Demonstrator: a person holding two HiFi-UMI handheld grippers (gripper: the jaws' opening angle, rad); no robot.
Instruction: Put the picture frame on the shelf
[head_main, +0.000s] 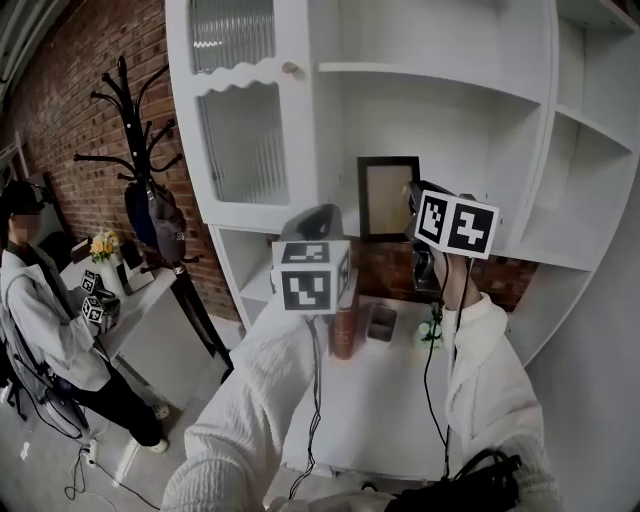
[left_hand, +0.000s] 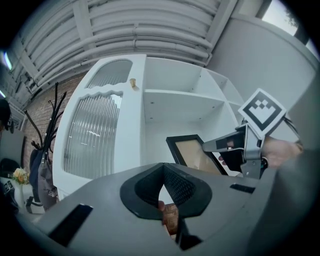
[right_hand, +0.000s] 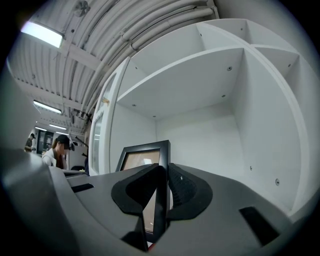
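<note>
There are two tongs, one picture frame and one white shelf unit (head_main: 430, 70) of open compartments. At its left is a door with two ribbed-glass panes and one small knob.

The right tongs (right_hand: 161, 200) are clamped on the right edge of the black rectangular picture frame with a tan panel (right_hand: 142, 156). They hold it upright inside the middle compartment, under a white shelf board. No view settles whether its lower edge touches the board beneath. The left tongs (left_hand: 164, 185) are raised to the left of the frame and nearer the person. Their pads are together at the tips and grip nothing.

Only the right gripper view shows the grip itself, with the frame's thin edge pinched between the two dark pads. In the head view the marker cube covers that spot. The left gripper view shows the frame from the left, tilted across the picture, with the right tongs closed on its far side and a hand behind them.

The head view alone shows the white table (head_main: 390, 390) below the shelves. It carries three things: one brown upright object (head_main: 345, 330), one small dark tray (head_main: 382, 322) just right of it, and one small green plant (head_main: 432, 327) further right.

At far left are a red brick wall (head_main: 80, 80), one black coat stand (head_main: 128, 120) hung with bags, and one person in a light top (head_main: 45, 310).
</note>
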